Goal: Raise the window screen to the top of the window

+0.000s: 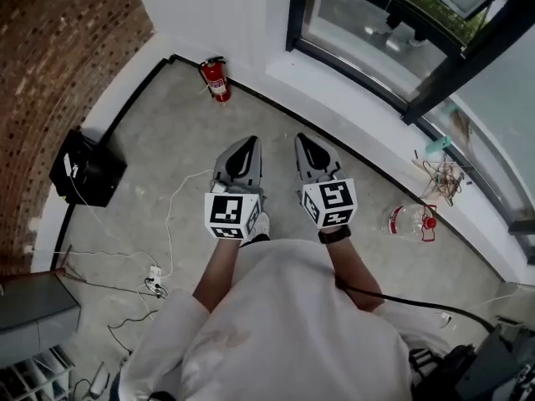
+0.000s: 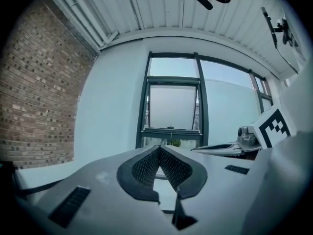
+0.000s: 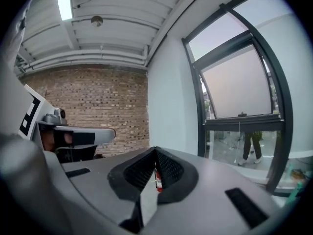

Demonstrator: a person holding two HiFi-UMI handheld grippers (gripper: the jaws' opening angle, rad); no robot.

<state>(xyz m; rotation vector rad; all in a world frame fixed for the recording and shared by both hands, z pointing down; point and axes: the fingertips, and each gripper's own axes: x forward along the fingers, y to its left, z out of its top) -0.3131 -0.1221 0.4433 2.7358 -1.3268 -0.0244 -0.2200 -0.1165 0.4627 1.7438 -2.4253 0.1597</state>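
The left gripper (image 2: 160, 148) and right gripper (image 3: 155, 151) are held side by side over the floor (image 1: 167, 124), short of the window. Each has its 2 fingers clenched together with nothing between them. The window screen (image 2: 173, 106) hangs in the window frame, its bottom bar (image 2: 171, 130) low, with clear glass beneath.

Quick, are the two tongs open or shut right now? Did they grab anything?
The left tongs are closed, holding nothing.
The right tongs are closed, holding nothing.
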